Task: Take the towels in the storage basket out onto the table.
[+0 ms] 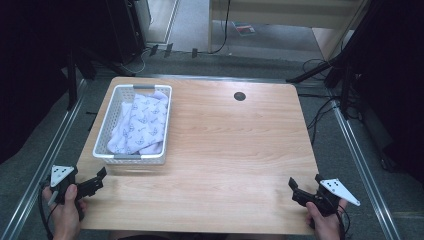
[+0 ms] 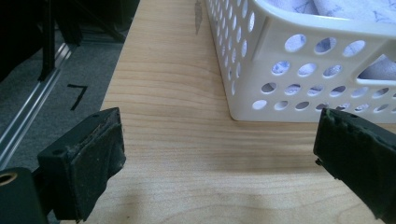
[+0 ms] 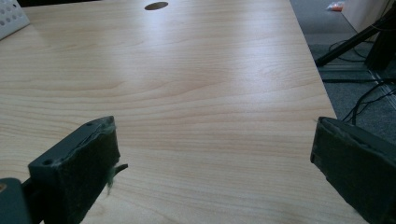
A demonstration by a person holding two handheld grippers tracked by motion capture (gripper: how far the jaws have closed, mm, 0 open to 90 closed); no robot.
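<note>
While both grippers idle at the near table edge, the notes run as follows.

Basket: white plastic basket (image 1: 118, 156), rectangular, walls pierced with rows of round holes, grey strips at the two short rims; stands on the left half of the wooden table (image 1: 235, 150), long side running away from the person.

Cloth: white cloth (image 1: 141, 125) with a small dark repeated print, possibly little triangles or boats, too small to tell; lies crumpled inside the basket, bulging to about rim level, seen through the holes in the left gripper view (image 2: 299, 70).

Left gripper: left gripper (image 1: 97, 179) just off the basket's near left corner, not touching; jaws spread wide, nothing between them.

Right gripper: right gripper (image 1: 300, 189) at the near right corner of the table, well apart from the basket; jaws wide apart over bare wood, empty.

Table hole: dark round hole (image 1: 239, 96) near the far edge.
</note>
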